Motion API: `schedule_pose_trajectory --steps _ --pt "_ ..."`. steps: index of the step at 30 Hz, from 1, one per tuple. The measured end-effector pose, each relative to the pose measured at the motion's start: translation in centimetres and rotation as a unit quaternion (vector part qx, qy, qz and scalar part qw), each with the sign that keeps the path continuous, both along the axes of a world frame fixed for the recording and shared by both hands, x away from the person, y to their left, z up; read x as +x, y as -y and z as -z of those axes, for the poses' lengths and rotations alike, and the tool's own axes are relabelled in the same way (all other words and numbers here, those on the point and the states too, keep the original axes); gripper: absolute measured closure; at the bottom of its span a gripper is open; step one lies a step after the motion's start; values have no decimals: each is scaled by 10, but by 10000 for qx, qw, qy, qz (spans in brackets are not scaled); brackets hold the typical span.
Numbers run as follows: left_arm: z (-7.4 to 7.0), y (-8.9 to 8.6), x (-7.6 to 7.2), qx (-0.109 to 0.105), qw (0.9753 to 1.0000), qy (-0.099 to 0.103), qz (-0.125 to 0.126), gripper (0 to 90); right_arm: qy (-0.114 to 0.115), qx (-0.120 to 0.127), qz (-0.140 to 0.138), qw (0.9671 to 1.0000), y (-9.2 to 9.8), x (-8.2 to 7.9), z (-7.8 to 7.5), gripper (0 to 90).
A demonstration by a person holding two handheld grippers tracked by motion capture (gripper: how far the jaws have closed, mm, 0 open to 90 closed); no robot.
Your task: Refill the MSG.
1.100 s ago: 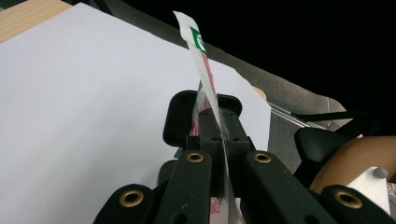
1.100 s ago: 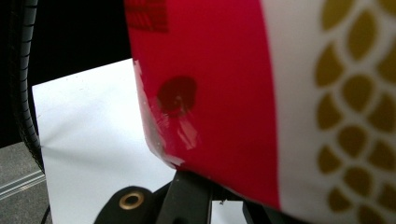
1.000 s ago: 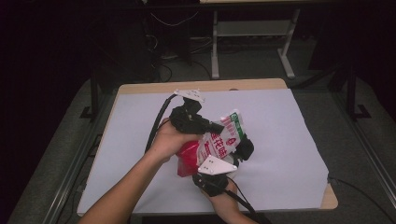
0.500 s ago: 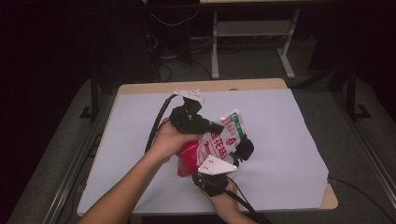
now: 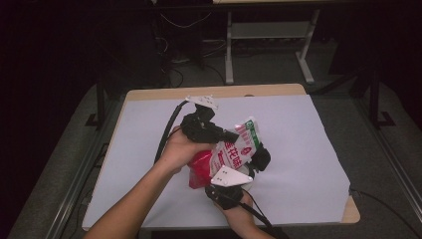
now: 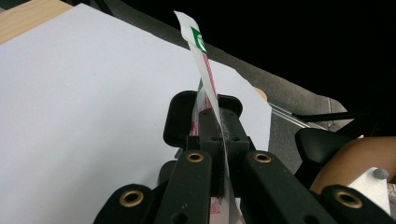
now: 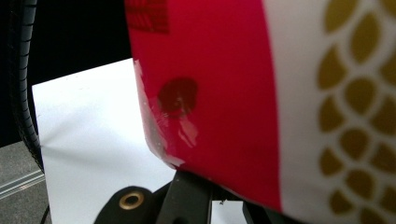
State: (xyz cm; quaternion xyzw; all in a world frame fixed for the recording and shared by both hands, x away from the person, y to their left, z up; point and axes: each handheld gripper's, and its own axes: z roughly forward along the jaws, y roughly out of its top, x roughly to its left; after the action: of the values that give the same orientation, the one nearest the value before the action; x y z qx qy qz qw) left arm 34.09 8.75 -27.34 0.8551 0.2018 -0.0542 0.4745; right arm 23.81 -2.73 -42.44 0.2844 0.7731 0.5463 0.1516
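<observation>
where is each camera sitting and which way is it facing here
High view: fixed above the person's side, looking forward and down on the table; both forearms, left gripper and right gripper hold a snack bag.
Left gripper view: rides the left gripper, looking along its jaws, shut on the bag's thin edge.
Right gripper view: rides the right gripper, pressed close to the bag's red side.
Shared: all three show the bag and the white table cover.

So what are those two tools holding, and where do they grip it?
A red-and-white snack bag. The left tool is shut on its thin top edge; the right tool seems to grip its side, though its jaws are hidden.
</observation>
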Motion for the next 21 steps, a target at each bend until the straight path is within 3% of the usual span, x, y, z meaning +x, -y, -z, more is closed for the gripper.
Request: schedule_pose_trajectory --steps 21 --pt "0 0 0 -13 10000 -30 -19 900 -1 3 -7 10000 0 0 0 900"
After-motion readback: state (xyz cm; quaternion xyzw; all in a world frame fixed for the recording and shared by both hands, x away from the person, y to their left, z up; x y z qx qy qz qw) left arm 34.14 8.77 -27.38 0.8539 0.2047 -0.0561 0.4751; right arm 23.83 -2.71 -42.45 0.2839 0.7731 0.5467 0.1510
